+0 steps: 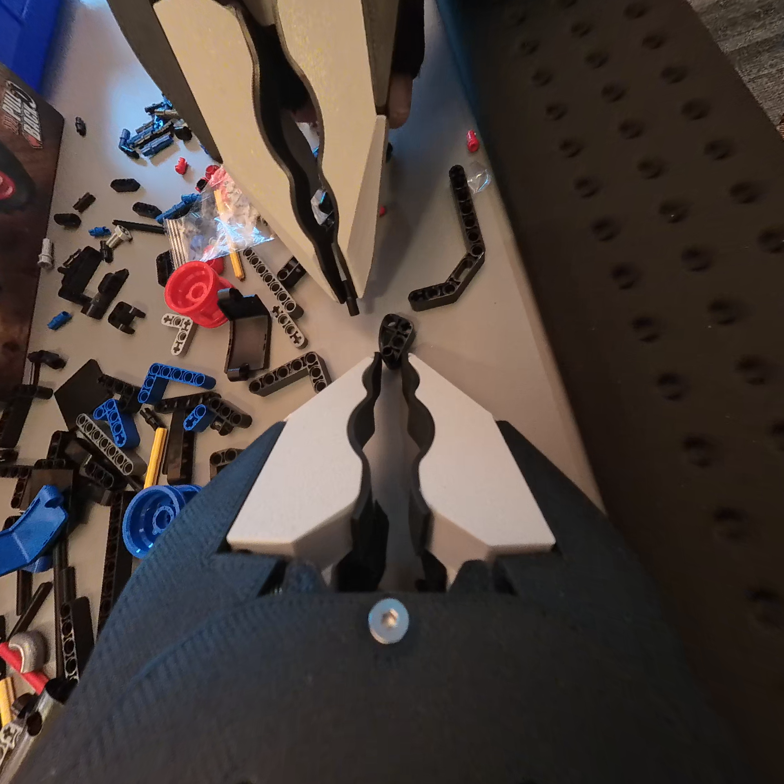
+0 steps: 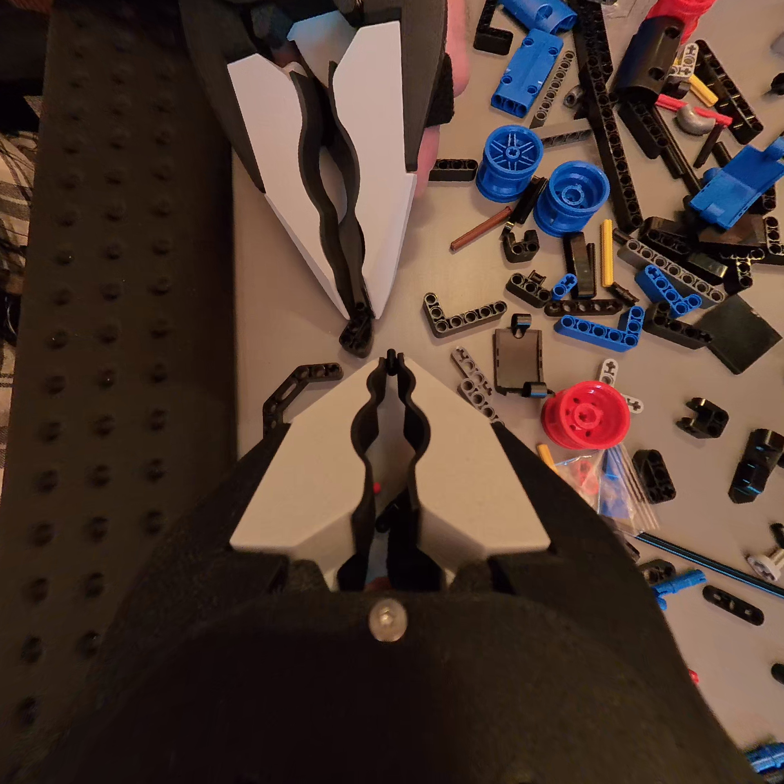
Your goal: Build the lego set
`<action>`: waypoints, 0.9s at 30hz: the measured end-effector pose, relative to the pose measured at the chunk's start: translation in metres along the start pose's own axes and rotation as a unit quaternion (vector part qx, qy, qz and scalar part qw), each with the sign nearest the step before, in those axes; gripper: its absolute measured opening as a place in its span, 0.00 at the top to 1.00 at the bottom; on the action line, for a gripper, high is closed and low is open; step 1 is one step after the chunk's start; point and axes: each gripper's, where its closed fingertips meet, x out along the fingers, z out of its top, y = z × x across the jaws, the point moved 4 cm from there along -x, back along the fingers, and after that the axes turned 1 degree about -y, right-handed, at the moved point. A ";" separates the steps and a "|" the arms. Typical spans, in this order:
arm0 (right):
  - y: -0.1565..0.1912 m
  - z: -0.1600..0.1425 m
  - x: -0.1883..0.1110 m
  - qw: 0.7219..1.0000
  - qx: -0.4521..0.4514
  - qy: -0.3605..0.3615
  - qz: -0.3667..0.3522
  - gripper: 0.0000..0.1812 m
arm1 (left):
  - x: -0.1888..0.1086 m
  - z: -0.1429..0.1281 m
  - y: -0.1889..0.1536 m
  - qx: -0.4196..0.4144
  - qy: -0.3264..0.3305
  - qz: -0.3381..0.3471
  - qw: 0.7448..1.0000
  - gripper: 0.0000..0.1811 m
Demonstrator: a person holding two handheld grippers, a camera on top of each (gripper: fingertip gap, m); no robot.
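1. Left tool (image 1: 392,360): pale, matt wedge-shaped fingers lined with black wavy pads, set in a dark ribbed printed body; closed on a small black teardrop-shaped connector (image 1: 396,339) pierced by round holes, gripped at its narrow end, wide end free above the grey surface (image 1: 500,352).
2. Right tool (image 2: 392,362): same build; its tips pinch a short black pin (image 2: 391,359), which juts past them towards the connector (image 2: 357,333). The two parts are near, tip to tip, but apart.
3. In the left wrist view the right tool (image 1: 345,297) enters from above, the pin (image 1: 351,303) at its point.
4. A black bent liftarm (image 1: 460,259) with round holes and one slot lies flat just beside the tools, near the surface's edge.
5. Loose pile to one side: a glossy red wheel hub (image 2: 587,413), two blue wheel hubs (image 2: 509,163) (image 2: 570,203), a black L-shaped beam (image 2: 460,316), a blue L-shaped beam (image 2: 602,329), a black curved panel (image 2: 517,360), a yellow axle (image 2: 607,252) and a crinkled clear bag (image 2: 611,483) of small parts.
6. A dark mat (image 2: 123,297) with rows of dimples borders the surface on the other side.
7. A printed box (image 1: 23,203) sits at the far edge of the pile.
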 end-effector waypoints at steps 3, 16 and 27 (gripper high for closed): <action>0.000 0.000 -0.001 1.000 0.000 -0.002 -0.001 0.99 | 0.000 0.000 0.000 0.000 0.001 0.001 1.000 0.96; 0.017 0.010 0.009 0.997 -0.050 0.049 0.011 0.99 | 0.004 0.001 0.000 -0.005 -0.002 -0.006 1.000 0.96; 0.009 0.031 0.002 0.995 -0.065 0.073 0.002 0.98 | -0.004 0.010 0.009 0.031 -0.005 0.055 0.998 0.87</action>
